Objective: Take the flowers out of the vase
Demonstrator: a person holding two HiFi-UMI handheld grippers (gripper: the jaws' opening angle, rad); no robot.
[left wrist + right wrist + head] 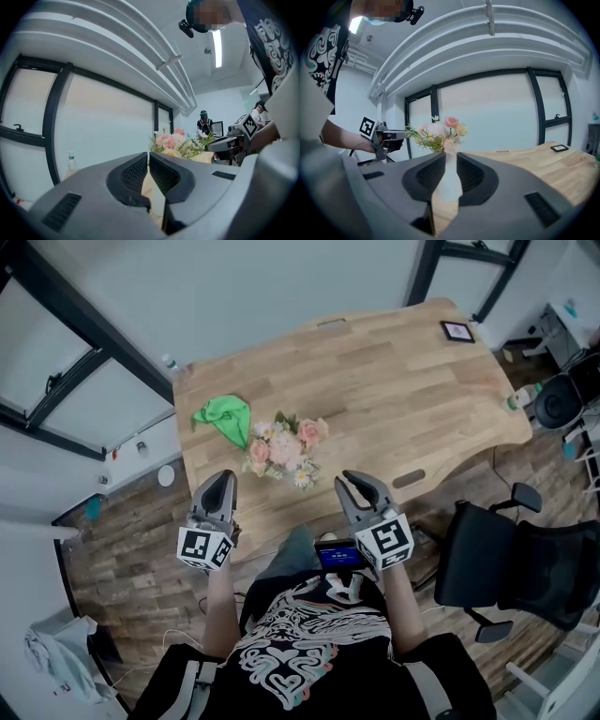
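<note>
Pink-and-cream flower bouquet [286, 451] in slim white vase [450, 180]: light wooden desk [394, 381], near-left corner, beside a crumpled green cloth [225, 418]. Left tongs [223, 478]: pressed together, empty. Right tongs [356, 480]: slightly spread, empty.

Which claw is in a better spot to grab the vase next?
Right, probably. The right claw points straight at the white vase, which shows in the gap of its slightly parted jaws. The left claw is shut, with the flowers off to its side.
</note>
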